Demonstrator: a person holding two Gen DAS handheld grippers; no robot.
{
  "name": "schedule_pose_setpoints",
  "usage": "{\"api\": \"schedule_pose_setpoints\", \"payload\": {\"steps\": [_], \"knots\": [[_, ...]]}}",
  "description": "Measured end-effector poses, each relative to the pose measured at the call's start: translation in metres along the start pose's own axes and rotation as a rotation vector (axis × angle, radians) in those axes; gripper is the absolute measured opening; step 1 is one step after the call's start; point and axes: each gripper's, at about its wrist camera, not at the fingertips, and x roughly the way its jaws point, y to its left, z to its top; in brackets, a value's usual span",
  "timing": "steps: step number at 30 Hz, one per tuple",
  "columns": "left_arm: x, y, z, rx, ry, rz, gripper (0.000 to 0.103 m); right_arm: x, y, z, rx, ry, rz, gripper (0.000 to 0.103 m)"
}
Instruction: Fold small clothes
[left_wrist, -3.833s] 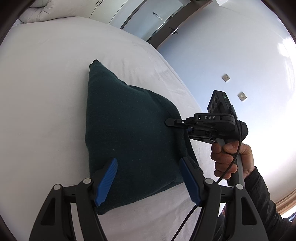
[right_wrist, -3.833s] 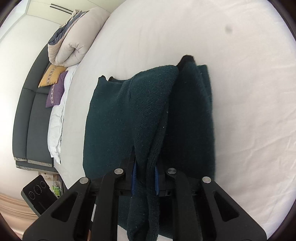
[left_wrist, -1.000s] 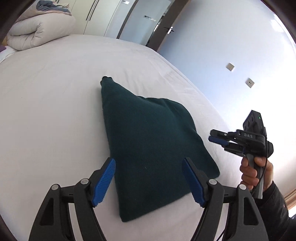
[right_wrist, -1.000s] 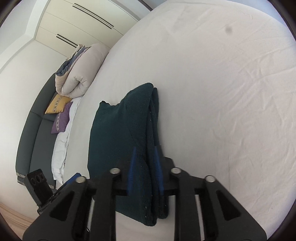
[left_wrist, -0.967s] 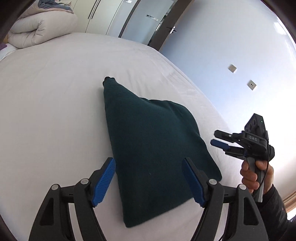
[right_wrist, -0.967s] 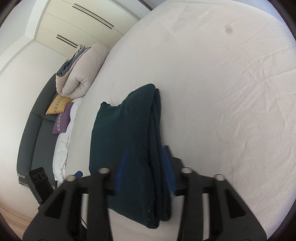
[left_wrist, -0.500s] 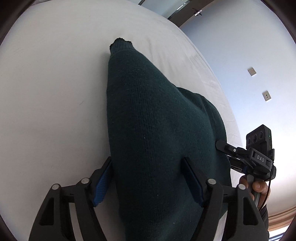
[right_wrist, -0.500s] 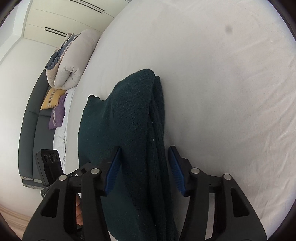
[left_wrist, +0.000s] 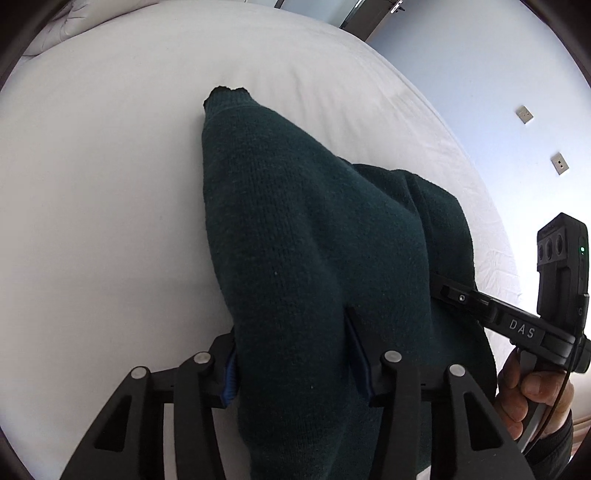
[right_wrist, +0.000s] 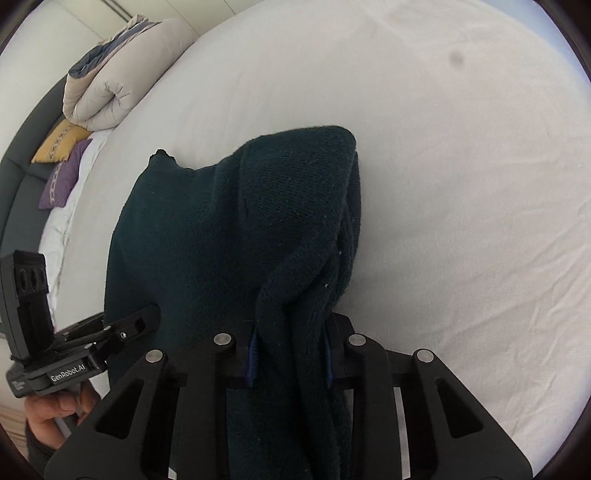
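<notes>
Duvet (right_wrist: 99, 92) beyond sweater (right_wrist: 229, 236), right view only

sweater (left_wrist: 303, 258) near edge cut off, blue pads (right_wrist: 252, 354) mostly buried

We are in a bedroom: a white-sheeted bed (right_wrist: 443, 184) stretches ahead, with a rolled duvet (right_wrist: 107, 85) and cushions (right_wrist: 62, 155) far off left, by a padded headboard (right_wrist: 14, 192).

Black left gripper (left_wrist: 295, 363), blue-padded jaws, silver screws; right gripper (right_wrist: 290, 360) alike.
</notes>
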Motion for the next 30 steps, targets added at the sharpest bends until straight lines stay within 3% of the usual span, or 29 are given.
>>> {"api": "schedule_pose_setpoints", "payload": {"steps": [3, 11, 16, 20, 24, 26, 28, 30], "knots": [[-0.025, -0.011, -0.008, 0.047, -0.026, 0.035, 0.042, -0.023, 0.041, -0.009, -0.11, -0.056, -0.064, 0.021], [-0.137, 0.003, -0.061, 0.067, -0.118, 0.016, 0.042, -0.092, 0.103, -0.042, -0.112, -0.115, 0.088, 0.02], [-0.187, 0.02, -0.108, 0.096, -0.123, 0.027, 0.042, -0.114, 0.145, -0.077, -0.131, -0.109, 0.18, 0.02], [-0.191, 0.043, -0.141, 0.081, -0.092, 0.066, 0.042, -0.097, 0.175, -0.111, -0.144, -0.067, 0.188, 0.02], [-0.161, 0.07, -0.164, 0.06, -0.04, 0.109, 0.044, -0.052, 0.182, -0.134, -0.106, -0.011, 0.207, 0.02], [-0.135, 0.086, -0.174, 0.028, 0.005, 0.114, 0.046, -0.017, 0.173, -0.138, -0.054, 0.037, 0.202, 0.021], [-0.127, 0.095, -0.18, 0.011, -0.037, 0.101, 0.053, 0.017, 0.152, -0.145, 0.003, 0.054, 0.17, 0.023], [-0.128, 0.104, -0.182, -0.037, -0.05, 0.057, 0.054, 0.033, 0.131, -0.148, 0.095, 0.039, 0.283, 0.024]]}}
